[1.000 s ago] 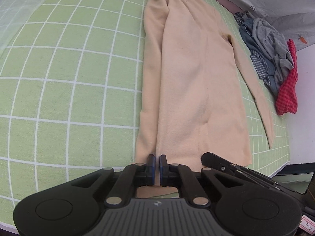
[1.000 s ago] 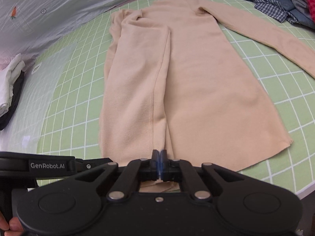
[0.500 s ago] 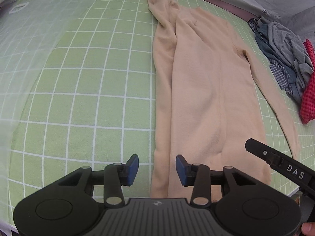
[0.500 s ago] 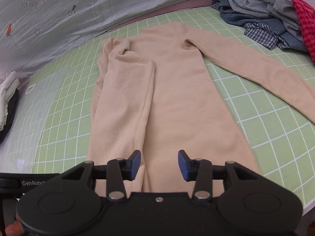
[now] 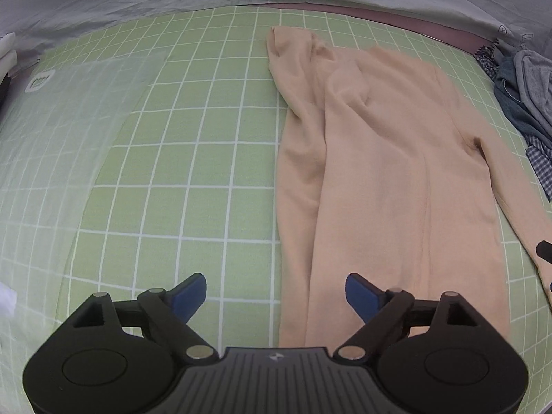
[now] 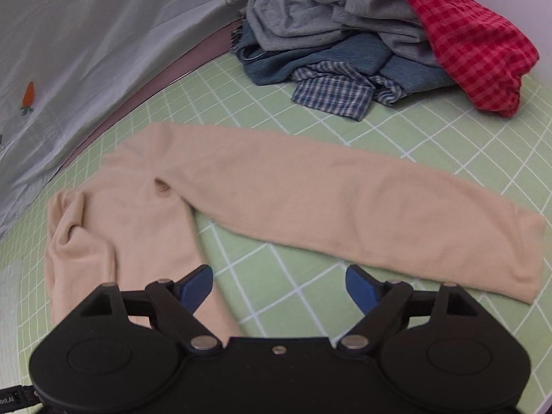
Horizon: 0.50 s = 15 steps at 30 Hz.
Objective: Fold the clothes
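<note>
Left gripper (image 5: 276,293): jaws opening wide, nothing between them. Beige sweater (image 5: 379,172) flat on green grid mat (image 5: 172,172), one side folded inward. Right gripper (image 6: 278,283): jaws opening, empty, above outstretched sleeve (image 6: 345,200). Clothes pile (image 6: 362,34) beyond.

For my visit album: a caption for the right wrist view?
Open fingers above a beige sweater's outstretched sleeve, laundry pile behind.
</note>
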{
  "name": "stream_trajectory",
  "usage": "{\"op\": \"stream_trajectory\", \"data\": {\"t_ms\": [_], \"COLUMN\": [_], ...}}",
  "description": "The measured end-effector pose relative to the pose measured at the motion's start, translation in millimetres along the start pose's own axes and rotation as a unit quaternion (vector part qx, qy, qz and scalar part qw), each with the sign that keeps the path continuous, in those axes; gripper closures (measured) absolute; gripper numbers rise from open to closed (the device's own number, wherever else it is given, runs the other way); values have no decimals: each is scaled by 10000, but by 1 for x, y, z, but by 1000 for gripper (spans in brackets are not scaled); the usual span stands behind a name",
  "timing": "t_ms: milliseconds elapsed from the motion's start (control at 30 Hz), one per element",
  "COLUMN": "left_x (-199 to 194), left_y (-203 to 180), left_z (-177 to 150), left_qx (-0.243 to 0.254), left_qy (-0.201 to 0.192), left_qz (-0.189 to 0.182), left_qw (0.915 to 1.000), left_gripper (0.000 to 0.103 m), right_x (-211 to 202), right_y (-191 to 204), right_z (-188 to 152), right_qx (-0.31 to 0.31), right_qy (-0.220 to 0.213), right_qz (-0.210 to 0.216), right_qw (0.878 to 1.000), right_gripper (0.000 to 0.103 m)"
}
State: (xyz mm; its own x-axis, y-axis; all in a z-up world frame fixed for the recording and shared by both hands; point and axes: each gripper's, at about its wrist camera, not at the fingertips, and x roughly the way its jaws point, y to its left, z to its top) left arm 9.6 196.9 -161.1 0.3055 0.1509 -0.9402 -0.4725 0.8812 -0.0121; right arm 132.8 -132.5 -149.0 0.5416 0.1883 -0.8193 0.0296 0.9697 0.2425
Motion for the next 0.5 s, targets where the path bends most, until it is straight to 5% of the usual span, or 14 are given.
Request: {"op": "stream_trajectory", "data": {"t_ms": [267,500], "left_x": [32,44], "left_y": [-23,-23], "left_z": [9,5], "left_qx": [0,-84], "left_qy": [374,492], "left_qz": [173,277], "left_qw": [9992,9984], "left_gripper": [14,0], "right_x": [19,16], "right_y": [-67,-95], "right_z": [22,22], "right_qx": [524,521], "right_qy": [-388,-628], "right_qz": [-837,-805], "right_qw": [9944,9934], "right_gripper": [17,14]}}
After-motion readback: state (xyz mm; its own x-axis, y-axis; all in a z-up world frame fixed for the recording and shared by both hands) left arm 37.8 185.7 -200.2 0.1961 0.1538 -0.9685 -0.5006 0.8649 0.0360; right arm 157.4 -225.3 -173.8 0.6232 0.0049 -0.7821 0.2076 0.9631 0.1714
